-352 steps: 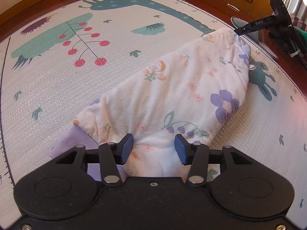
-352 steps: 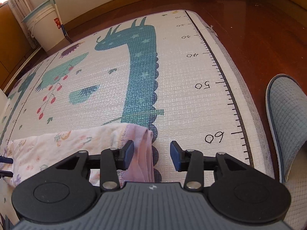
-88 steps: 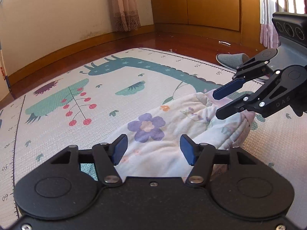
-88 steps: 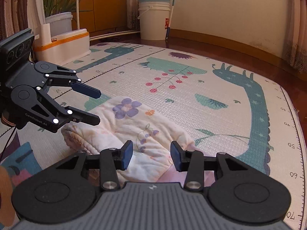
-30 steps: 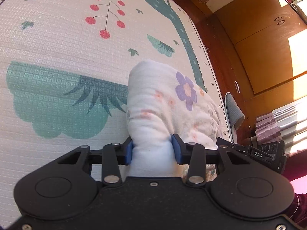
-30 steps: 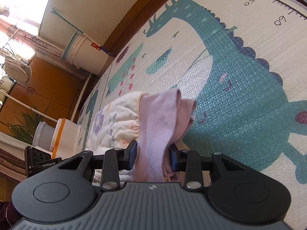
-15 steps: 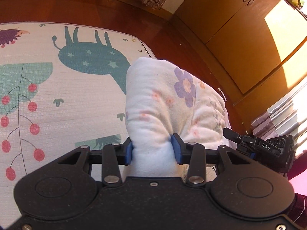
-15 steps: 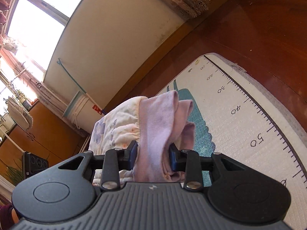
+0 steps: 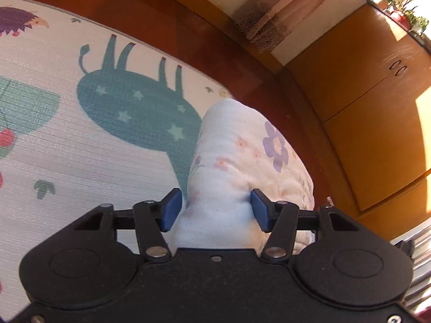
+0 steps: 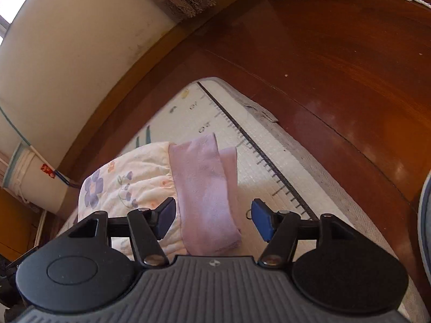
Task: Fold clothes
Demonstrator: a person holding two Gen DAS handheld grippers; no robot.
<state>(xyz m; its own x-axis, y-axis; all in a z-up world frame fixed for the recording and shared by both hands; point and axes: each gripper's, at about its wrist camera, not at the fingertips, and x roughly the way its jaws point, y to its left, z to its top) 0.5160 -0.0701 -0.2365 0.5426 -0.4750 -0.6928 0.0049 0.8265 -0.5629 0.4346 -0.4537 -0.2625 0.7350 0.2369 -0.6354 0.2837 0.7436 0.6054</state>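
Both the left tool (image 9: 214, 208) and right tool (image 10: 214, 216) stand spread around the folded garment (image 9: 242, 156), above the mat (image 9: 80, 148).

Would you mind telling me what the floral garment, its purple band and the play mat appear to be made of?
Floral garment: soft matte woven cotton, judging by its gathered puckers. Purple band: smoother knit, probably stretchy ribbing; its surface looks faintly fuzzy. Play mat: likely printed foam, with an embossed grid texture and a thick edge.
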